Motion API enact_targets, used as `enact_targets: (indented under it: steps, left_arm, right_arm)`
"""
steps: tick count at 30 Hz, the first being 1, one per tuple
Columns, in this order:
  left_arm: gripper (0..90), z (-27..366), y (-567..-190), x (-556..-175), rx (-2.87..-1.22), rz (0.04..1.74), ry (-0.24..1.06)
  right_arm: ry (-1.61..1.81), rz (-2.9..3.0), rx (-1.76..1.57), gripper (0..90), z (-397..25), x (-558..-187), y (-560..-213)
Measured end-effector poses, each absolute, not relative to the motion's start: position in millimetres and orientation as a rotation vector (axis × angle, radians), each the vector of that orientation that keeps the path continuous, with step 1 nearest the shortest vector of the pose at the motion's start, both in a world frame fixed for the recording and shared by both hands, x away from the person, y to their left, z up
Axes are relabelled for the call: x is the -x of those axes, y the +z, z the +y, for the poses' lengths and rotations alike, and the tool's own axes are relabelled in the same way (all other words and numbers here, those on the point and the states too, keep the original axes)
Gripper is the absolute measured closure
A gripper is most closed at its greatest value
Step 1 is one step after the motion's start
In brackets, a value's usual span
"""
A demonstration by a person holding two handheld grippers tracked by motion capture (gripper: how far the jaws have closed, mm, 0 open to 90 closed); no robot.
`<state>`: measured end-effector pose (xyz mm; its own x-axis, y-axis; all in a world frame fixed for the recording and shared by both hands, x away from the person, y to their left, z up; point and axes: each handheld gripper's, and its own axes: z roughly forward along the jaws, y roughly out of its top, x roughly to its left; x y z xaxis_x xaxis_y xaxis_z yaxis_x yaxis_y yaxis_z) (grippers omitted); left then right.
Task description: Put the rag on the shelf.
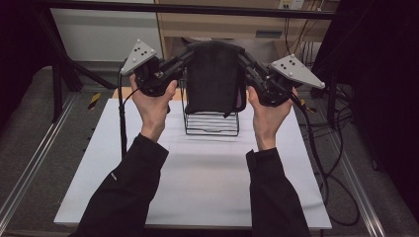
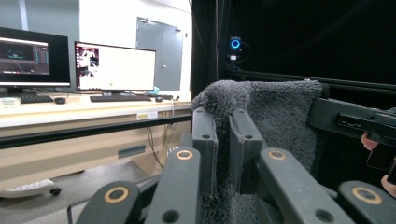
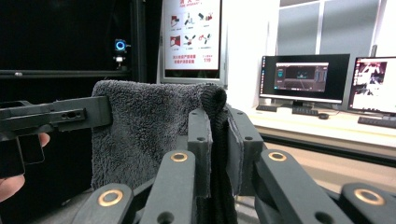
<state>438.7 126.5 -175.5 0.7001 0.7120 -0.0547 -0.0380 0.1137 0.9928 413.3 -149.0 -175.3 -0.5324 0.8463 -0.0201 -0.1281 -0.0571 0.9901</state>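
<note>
A dark grey fluffy towel (image 1: 213, 76) hangs spread between my two grippers, held up by its top corners above a black wire rack (image 1: 211, 123). My left gripper (image 1: 187, 55) is shut on the towel's left top corner; its jaws pinch the pile (image 2: 223, 154) in the left gripper view. My right gripper (image 1: 243, 57) is shut on the right top corner, with the towel (image 3: 140, 130) stretching away to the other gripper in the right gripper view. The towel's lower edge hangs in front of the rack's top.
The rack stands at the far middle of a white table top (image 1: 197, 182). Cables (image 1: 326, 163) trail down the right side. Desks with monitors (image 2: 114, 67) stand beyond the table, and black frame bars (image 1: 197, 9) cross overhead.
</note>
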Motion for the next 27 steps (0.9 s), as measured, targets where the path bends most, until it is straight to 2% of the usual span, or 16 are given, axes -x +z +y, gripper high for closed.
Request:
enact_targets:
  steps: [27]
  left_arm:
    - [82.3, 131, -137, -483, -1.304, 0.669, 0.623]
  right_arm:
    - [1.691, 1.434, -0.791, 81.5, -143, -456, -140]
